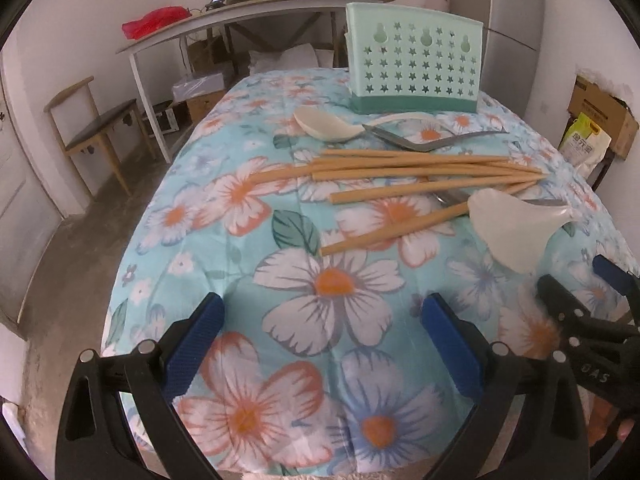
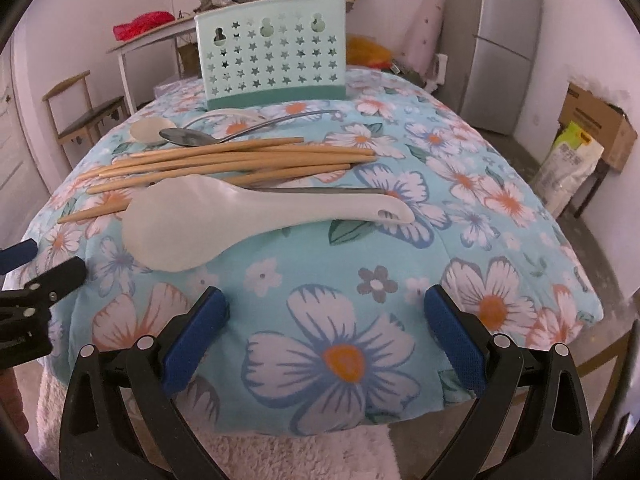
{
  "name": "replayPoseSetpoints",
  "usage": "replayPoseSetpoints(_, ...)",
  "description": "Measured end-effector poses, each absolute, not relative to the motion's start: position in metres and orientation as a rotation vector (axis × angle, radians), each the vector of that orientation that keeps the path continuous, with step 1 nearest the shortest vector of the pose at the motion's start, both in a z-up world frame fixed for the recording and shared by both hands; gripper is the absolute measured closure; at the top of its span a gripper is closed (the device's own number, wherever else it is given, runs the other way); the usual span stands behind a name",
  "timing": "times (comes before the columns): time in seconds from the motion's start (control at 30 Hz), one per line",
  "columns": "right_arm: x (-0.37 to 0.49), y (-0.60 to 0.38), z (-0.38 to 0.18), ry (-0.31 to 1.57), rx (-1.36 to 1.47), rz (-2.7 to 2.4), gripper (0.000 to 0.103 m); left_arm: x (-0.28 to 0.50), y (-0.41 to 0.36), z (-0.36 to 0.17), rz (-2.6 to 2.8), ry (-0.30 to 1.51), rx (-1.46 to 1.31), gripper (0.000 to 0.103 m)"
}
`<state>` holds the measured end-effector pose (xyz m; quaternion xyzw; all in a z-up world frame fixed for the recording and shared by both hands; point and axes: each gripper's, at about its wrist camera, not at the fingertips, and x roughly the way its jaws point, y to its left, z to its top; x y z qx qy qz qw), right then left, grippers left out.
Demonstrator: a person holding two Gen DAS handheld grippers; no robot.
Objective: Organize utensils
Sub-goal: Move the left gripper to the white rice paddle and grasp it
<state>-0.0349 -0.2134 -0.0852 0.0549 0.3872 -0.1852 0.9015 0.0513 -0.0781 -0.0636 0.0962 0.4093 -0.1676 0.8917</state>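
Note:
Utensils lie loose on a floral tablecloth (image 1: pixel 332 284) (image 2: pixel 348 360). A green star-holed utensil holder (image 1: pixel 414 58) (image 2: pixel 274 52) stands at the far end. Before it lie a small white spoon (image 1: pixel 324 122) (image 2: pixel 150 128), a metal spoon (image 1: pixel 424 140) (image 2: pixel 188 136), several wooden chopsticks (image 1: pixel 404 172) (image 2: pixel 248 156) and a large white rice paddle (image 1: pixel 516 228) (image 2: pixel 240 216); another metal handle (image 2: pixel 320 191) shows under it. My left gripper (image 1: pixel 324 344) is open above the near cloth, holding nothing. My right gripper (image 2: pixel 328 336) is open too, just short of the paddle.
A wooden chair (image 1: pixel 96 132) and a cluttered side table (image 1: pixel 248 8) with a kettle stand at left and behind. A grey fridge (image 2: pixel 504 40) and a cardboard box (image 2: pixel 596 124) with a bag are at right. The table's front edge drops off near me.

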Motion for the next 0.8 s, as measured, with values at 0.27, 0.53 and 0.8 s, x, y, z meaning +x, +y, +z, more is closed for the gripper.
replayPoseSetpoints(0.27, -0.039, -0.212, -0.086, 0.773, 0.105, -0.383, 0.008, 0.053, -0.078, -0.07, -0.338, 0.865, 0.212, 0.004)
replayPoseSetpoints(0.53, -0.041, -0.215, -0.084, 0.766, 0.133, -0.361, 0.008, 0.048, -0.082, -0.063, -0.314, 0.836, 0.266, 0.004)
replayPoseSetpoints(0.8, -0.06, -0.224, -0.061, 0.664, 0.164, -0.333, 0.011, 0.028, -0.086, -0.022, -0.516, 0.709, 0.172, 0.01)
